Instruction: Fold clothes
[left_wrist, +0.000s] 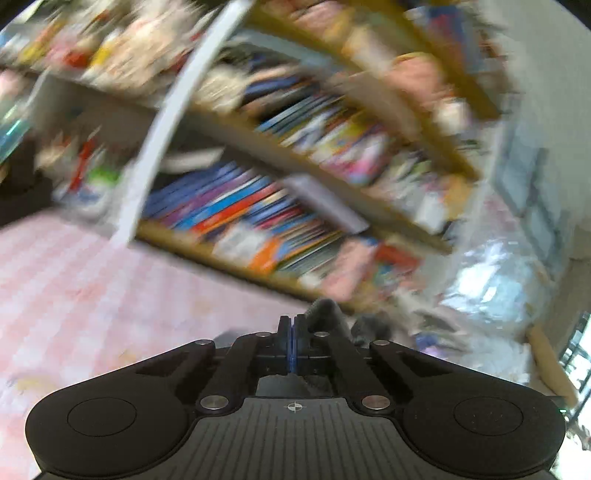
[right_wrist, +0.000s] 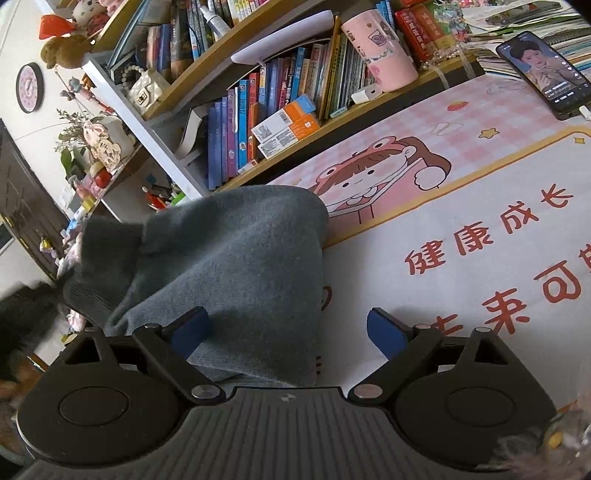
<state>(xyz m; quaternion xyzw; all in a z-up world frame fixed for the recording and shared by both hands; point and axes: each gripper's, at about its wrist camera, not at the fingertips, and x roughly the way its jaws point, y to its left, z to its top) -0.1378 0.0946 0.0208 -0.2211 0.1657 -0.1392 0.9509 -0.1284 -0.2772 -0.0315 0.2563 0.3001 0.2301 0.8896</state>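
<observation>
The whole left wrist view is smeared by motion: the bookshelf (left_wrist: 295, 177) shows only streaks of colour, no title legible. Below the bookshelf, a grey scrap of cloth (left_wrist: 325, 314) beside the left gripper (left_wrist: 292, 328) is too blurred to identify. In the right wrist view, the grey sweater (right_wrist: 240, 273) hides the mat's (right_wrist: 461, 206) print beneath it, and red characters run off the right edge

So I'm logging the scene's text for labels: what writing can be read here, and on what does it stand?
"健康成长": red characters on the desk mat.
"未来可": larger red characters below, cut off at the edge and by the right tongs.
Book spines, orange boxes, pink cup, phone screen: too small to read.
Left wrist view: blurred, nothing readable.
</observation>
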